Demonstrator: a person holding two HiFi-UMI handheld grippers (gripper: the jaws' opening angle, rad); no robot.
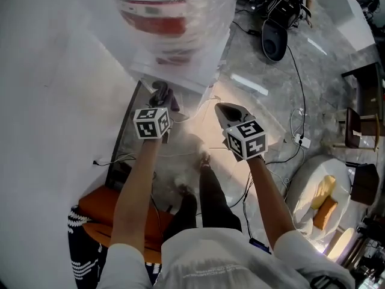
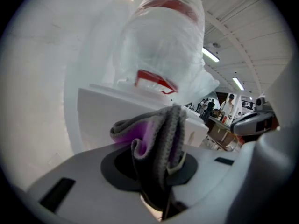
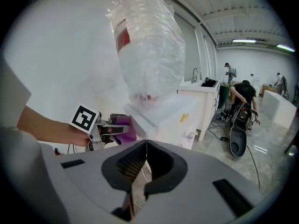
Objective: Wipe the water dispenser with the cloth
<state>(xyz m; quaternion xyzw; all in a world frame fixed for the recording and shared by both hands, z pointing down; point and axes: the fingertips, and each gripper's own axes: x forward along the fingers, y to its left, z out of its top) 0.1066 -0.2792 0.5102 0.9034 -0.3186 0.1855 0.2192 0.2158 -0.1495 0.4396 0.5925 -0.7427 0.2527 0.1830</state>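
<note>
Gripping a folded grey-and-purple cloth (image 2: 159, 134), your left gripper (image 2: 156, 169) has its jaws clamped on the fabric. The cloth bunches between the fingers (image 2: 187, 164) and stands out past their tips. It is close against the white upper edge of the water dispenser (image 2: 107, 111); contact cannot be confirmed. Your right gripper (image 3: 145, 146) has its jaws pressed together with nothing between them, and it is held apart from the dispenser's front corner.

Count: one cloth, one water dispenser, one plastic-wrapped bottle (image 2: 163, 45) seated on top of it, two grippers.
</note>
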